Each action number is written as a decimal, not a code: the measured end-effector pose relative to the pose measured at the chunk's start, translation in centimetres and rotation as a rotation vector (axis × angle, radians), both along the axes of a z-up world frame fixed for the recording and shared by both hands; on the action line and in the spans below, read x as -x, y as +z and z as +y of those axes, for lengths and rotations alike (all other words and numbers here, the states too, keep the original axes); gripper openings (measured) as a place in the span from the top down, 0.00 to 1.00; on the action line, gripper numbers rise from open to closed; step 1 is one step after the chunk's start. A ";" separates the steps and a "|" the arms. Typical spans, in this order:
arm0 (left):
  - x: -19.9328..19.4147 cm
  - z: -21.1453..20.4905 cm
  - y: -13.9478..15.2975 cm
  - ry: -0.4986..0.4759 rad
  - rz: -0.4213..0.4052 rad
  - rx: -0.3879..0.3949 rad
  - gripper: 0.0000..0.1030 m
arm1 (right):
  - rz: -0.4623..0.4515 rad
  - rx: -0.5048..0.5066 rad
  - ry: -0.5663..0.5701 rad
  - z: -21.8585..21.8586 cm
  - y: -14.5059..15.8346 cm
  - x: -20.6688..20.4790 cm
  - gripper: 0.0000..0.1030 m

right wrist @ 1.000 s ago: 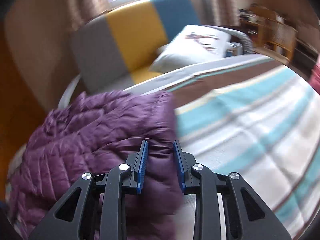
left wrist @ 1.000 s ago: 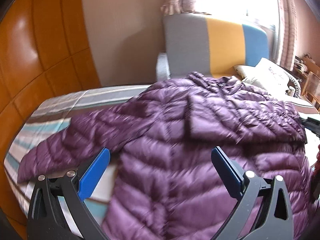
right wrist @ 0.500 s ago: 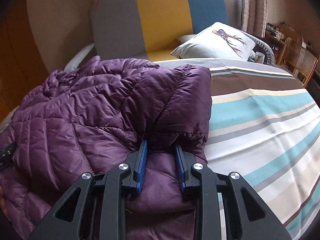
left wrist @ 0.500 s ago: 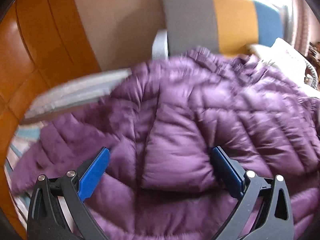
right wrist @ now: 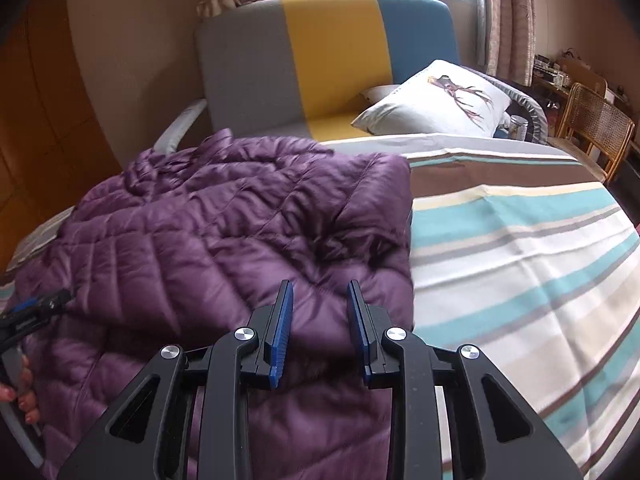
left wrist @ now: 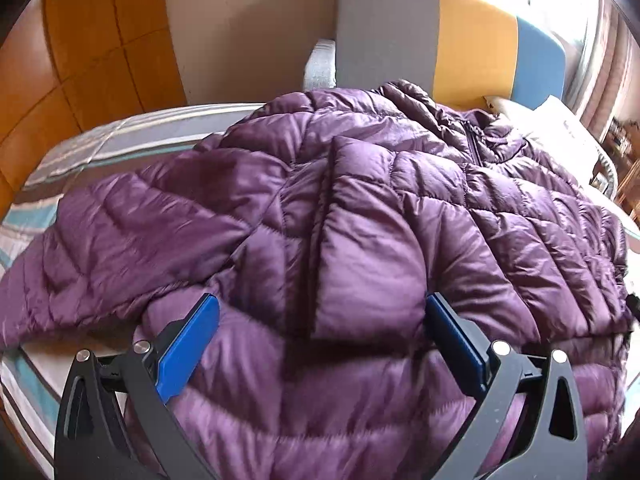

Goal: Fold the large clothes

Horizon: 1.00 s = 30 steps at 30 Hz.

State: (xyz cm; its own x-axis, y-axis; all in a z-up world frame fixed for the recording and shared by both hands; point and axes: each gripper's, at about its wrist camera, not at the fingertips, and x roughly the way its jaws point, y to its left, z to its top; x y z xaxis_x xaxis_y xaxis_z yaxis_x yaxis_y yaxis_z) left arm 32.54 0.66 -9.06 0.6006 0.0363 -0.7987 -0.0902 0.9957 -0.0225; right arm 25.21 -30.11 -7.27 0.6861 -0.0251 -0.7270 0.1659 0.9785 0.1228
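On the striped bed (right wrist: 520,264) lies the purple jacket (left wrist: 360,220), one side folded inward. The right gripper (right wrist: 320,316) pinches that fold; the left gripper (left wrist: 320,336) hangs spread. Next, I judge: fold the far sleeve (left wrist: 120,240) in.

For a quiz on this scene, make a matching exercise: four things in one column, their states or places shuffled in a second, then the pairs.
Things:
1. left tool
2. right tool
3. jacket
4. pillow

States or places:
A. lies on the striped bedspread
B. shut on a fold of purple fabric
C. rests on the sofa beyond the bed
D. wide open above the jacket

Pairs: 1-D, 2-B, 3-A, 4-C
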 end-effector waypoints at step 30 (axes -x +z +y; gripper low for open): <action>12.7 32.4 -0.1 0.832 -0.038 0.078 0.03 | 0.062 0.055 0.006 1.7 -2.8 1.0 0.73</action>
